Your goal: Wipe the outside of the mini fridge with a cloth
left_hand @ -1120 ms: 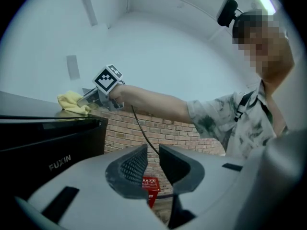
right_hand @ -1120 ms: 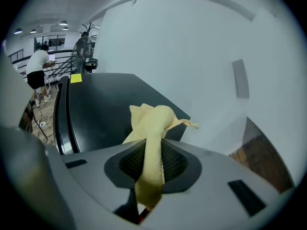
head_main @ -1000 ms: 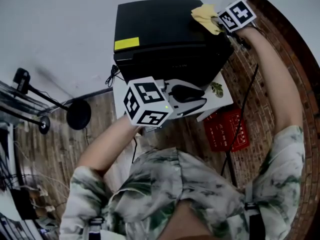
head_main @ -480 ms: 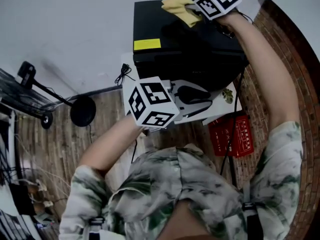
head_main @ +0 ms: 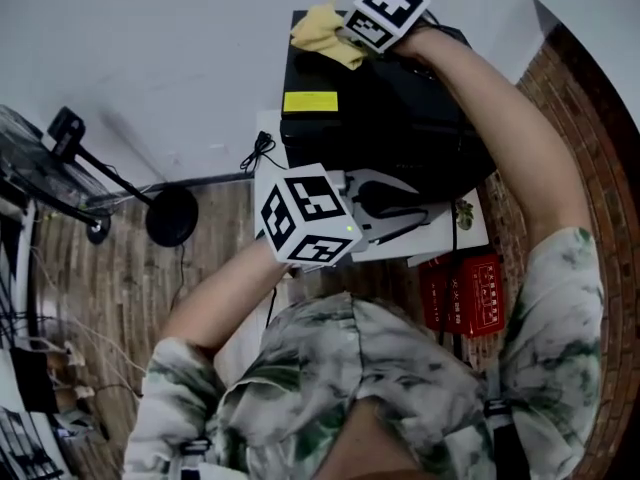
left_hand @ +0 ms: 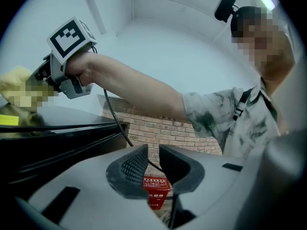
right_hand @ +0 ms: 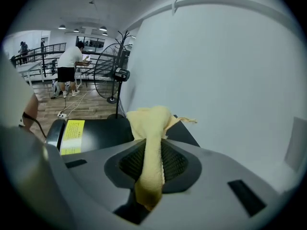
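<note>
Right gripper [right_hand: 152, 166] clamps a yellow cloth [right_hand: 149, 123] at the mini fridge's [head_main: 390, 118] far top edge. Left gripper's [left_hand: 153, 164] jaws stand slightly apart, empty. Pushed farther, the cloth may slide off.

The cloth [head_main: 323, 34] lies on the mini fridge [head_main: 400, 118] top's far left, the left gripper [head_main: 413, 206] before it
</note>
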The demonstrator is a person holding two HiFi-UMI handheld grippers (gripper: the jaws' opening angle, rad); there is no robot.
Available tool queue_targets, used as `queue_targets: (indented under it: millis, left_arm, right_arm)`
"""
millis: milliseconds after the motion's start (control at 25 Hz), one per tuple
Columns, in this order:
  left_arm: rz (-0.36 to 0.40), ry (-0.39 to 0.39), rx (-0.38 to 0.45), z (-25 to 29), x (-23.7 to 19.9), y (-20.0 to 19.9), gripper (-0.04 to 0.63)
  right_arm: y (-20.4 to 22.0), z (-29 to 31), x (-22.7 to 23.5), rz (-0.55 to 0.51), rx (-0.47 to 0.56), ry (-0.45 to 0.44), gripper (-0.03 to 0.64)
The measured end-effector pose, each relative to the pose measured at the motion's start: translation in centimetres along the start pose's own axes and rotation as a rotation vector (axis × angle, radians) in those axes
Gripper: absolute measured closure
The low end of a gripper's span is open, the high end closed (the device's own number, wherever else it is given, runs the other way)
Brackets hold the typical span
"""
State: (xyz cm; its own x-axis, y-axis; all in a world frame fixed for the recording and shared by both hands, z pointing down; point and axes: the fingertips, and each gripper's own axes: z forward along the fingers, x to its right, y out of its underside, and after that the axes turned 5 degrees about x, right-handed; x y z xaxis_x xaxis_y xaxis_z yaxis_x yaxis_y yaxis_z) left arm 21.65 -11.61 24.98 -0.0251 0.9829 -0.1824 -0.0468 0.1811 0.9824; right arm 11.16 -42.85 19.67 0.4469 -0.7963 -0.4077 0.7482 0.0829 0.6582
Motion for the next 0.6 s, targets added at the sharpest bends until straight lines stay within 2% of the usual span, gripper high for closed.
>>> queue_targets:
  millis: [280,600]
  left_arm:
    - [-0.012,0.027,0.006,2.3,0.4,0.2,0.515]
    - [0.013,0.015,-0.006,6.0,0.2,0.2,0.515]
  right_arm:
    - [6.3,-2.3,4.7,0.026,-0.077,0.064,0.528]
    - [13.8,-6.0,9.9,0.057,-0.158,0.115,0.529]
